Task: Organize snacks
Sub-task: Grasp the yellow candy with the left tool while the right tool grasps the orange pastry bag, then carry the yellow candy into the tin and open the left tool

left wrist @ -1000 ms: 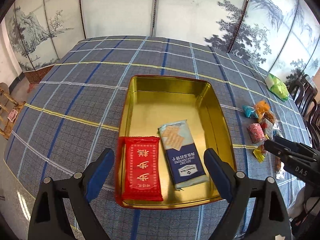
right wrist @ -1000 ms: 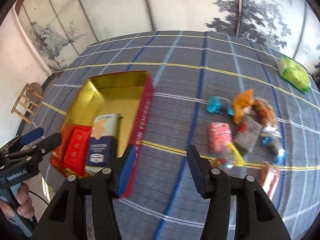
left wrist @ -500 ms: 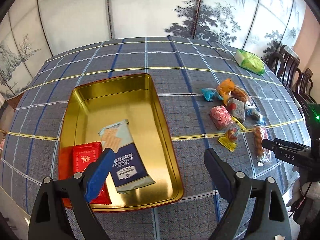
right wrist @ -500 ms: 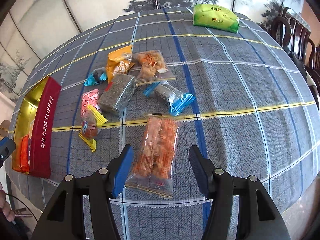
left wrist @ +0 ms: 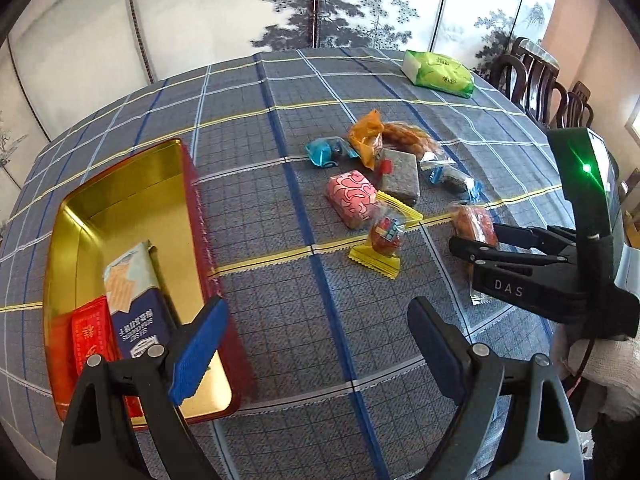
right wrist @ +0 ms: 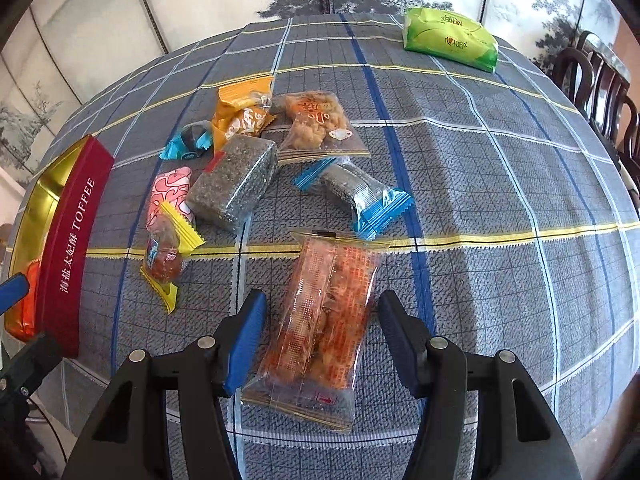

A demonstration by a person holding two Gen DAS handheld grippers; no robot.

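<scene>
The right tool (right wrist: 320, 340) hangs low over the surface (right wrist: 500, 200) with its blue pads spread wide on either side of the long orange snack pack (right wrist: 324, 316). No contact yet, by the look of it; the pack lies flat on the checked cloth, its near end running between the two fingers. That lines up the jaws across the narrow width, which I judge is the easy way to pinch a soft film wrapper.

The left tool (left wrist: 316, 348) is released too, gaping over bare cloth just beside the toffee tin (left wrist: 192, 216). It carries nothing, apparently waiting near the tin.

Inside the gold tin, a red packet (left wrist: 90, 340) and a navy cracker pack (left wrist: 134, 312) lie side by side at the near end, leaving the far end free for more.

Writing to read: the tin's red wall says "TOFFEE" after a run of Chinese characters. The right tool's body, seen from the left camera, reads "DAS". The green bag (right wrist: 450, 38) sits well apart at the far edge, its print too small to make out.

Loose in a cluster between tin and orange pack: a pink wrapped sweet (right wrist: 170, 192), a grey seeded bar (right wrist: 236, 182), and a yellow-edged candy (right wrist: 166, 256).
</scene>
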